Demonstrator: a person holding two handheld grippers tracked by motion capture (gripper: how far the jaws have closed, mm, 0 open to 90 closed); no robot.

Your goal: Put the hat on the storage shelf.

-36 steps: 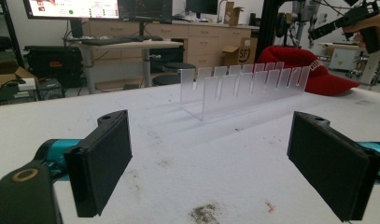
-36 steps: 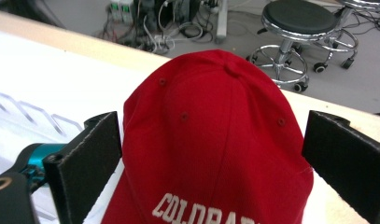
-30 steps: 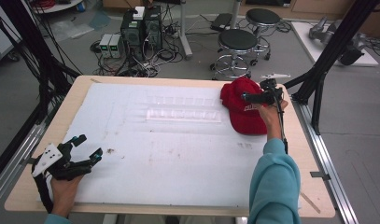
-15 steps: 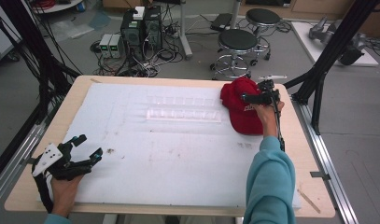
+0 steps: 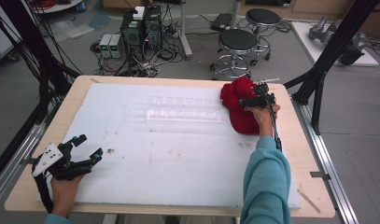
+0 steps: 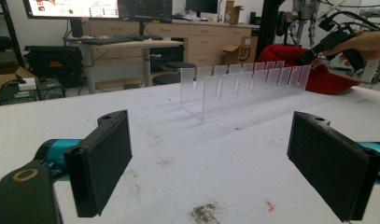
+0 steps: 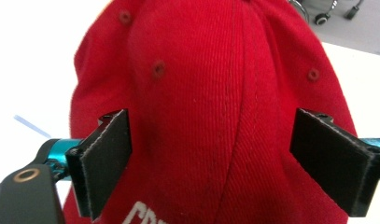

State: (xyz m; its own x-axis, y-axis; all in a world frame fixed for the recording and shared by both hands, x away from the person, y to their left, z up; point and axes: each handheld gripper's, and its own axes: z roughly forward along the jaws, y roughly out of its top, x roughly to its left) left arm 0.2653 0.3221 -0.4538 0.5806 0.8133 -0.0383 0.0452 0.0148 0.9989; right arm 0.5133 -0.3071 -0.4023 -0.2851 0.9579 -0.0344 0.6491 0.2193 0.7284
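Right tongs (image 7: 211, 163) lower, seemingly, over cap (image 7: 215, 93).

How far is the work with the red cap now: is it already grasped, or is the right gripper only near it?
Nothing looks done yet: the cap lies on the table's far right. In hand: the right gripper is open, jaws on either side of the crown, not closed. The left gripper rests open near the front left. Left: the grasp, perhaps placing on the clear rack.
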